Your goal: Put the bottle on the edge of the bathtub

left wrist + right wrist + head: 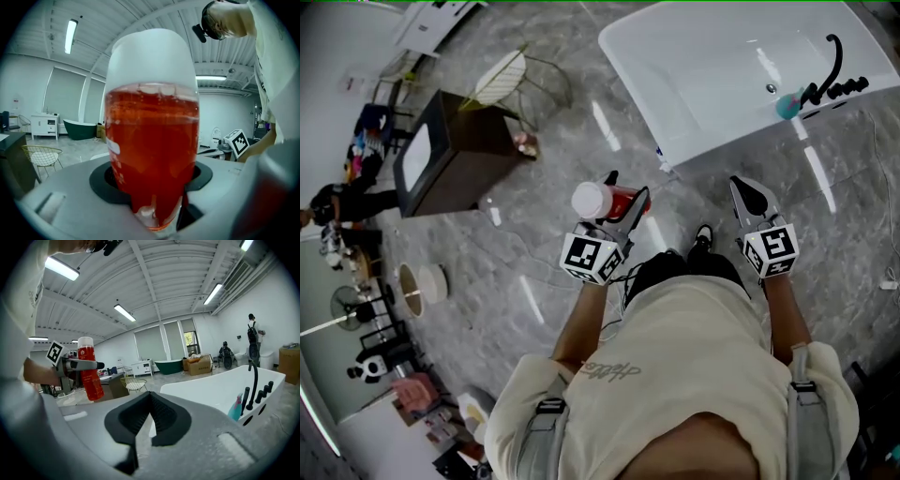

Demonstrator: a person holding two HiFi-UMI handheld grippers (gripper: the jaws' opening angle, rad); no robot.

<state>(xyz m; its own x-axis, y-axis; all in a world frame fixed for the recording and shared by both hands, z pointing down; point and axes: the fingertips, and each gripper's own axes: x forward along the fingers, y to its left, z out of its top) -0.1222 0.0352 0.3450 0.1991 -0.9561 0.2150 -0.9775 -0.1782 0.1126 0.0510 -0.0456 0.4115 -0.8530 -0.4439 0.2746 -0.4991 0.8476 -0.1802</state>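
- Left gripper (626,190) clamped on red bottle (152,140) with a white cap, held upright.
- Right gripper (150,399): jaws pressed together, nothing between.
- White bathtub (712,131) just ahead.

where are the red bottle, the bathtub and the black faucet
red bottle (622,199), head view, on its red body
bathtub (703,75), head view, on its bare inner floor
black faucet (838,61), head view, on its curved spout

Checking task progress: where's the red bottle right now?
Head view: the red bottle is gripped by the left gripper, left of the right gripper, over the floor, just short of the white bathtub.
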